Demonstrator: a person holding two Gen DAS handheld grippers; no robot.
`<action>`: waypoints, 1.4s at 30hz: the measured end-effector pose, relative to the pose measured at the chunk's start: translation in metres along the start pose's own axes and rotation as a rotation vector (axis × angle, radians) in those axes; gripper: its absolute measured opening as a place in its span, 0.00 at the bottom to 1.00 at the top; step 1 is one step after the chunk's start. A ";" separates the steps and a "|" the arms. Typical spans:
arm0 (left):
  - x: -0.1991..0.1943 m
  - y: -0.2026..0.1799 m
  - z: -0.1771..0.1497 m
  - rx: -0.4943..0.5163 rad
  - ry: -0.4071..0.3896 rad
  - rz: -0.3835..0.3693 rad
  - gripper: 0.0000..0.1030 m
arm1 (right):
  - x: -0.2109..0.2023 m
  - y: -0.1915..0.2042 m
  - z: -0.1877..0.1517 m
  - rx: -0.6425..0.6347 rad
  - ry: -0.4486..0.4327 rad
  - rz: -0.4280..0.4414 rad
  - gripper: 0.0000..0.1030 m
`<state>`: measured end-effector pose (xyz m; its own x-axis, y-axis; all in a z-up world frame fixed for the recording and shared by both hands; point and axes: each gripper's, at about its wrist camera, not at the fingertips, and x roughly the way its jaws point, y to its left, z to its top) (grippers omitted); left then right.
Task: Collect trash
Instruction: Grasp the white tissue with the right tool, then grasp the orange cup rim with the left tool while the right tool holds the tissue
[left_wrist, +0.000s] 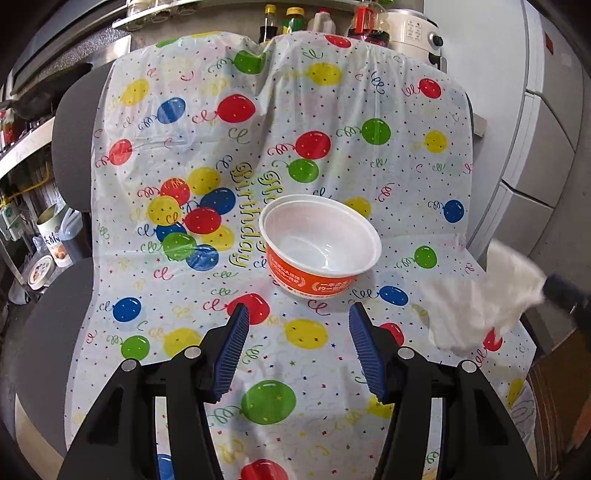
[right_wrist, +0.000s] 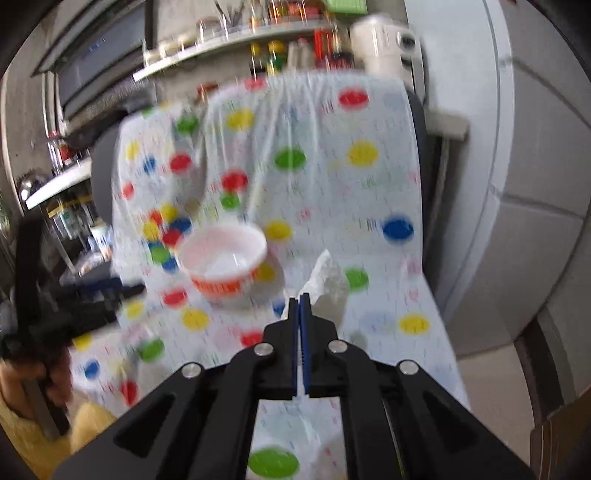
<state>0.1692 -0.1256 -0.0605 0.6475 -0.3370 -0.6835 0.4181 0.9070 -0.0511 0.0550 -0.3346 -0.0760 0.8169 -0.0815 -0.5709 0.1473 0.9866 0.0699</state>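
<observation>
An empty orange-and-white bowl (left_wrist: 320, 245) sits on a chair draped in a balloon-print plastic cover (left_wrist: 280, 110). My left gripper (left_wrist: 299, 314) is open and empty, just in front of the bowl. My right gripper (right_wrist: 299, 297) is shut on a white crumpled tissue (right_wrist: 327, 280), held above the seat to the right of the bowl (right_wrist: 223, 260). In the left wrist view the tissue (left_wrist: 484, 295) hangs at the right edge, with the right gripper's tip (left_wrist: 565, 291) only partly in view.
The chair stands against a shelf with several sauce bottles (left_wrist: 291, 20) and a white appliance (left_wrist: 410, 29). A grey cabinet (left_wrist: 546, 129) is to the right. Shelves with tins (left_wrist: 53, 240) are to the left. The right wrist view is motion-blurred.
</observation>
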 end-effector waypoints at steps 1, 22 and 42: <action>0.004 -0.001 0.000 -0.001 0.007 0.002 0.56 | 0.009 -0.003 -0.008 0.012 0.036 0.010 0.02; 0.043 0.004 -0.003 -0.012 0.058 0.031 0.56 | 0.118 -0.021 -0.044 0.001 0.242 -0.020 0.60; 0.040 0.016 0.013 -0.047 0.022 0.035 0.56 | 0.070 -0.009 -0.024 -0.035 0.088 0.000 0.09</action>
<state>0.2099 -0.1282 -0.0796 0.6469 -0.3000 -0.7011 0.3650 0.9290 -0.0608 0.0974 -0.3459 -0.1358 0.7647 -0.0699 -0.6406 0.1261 0.9911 0.0424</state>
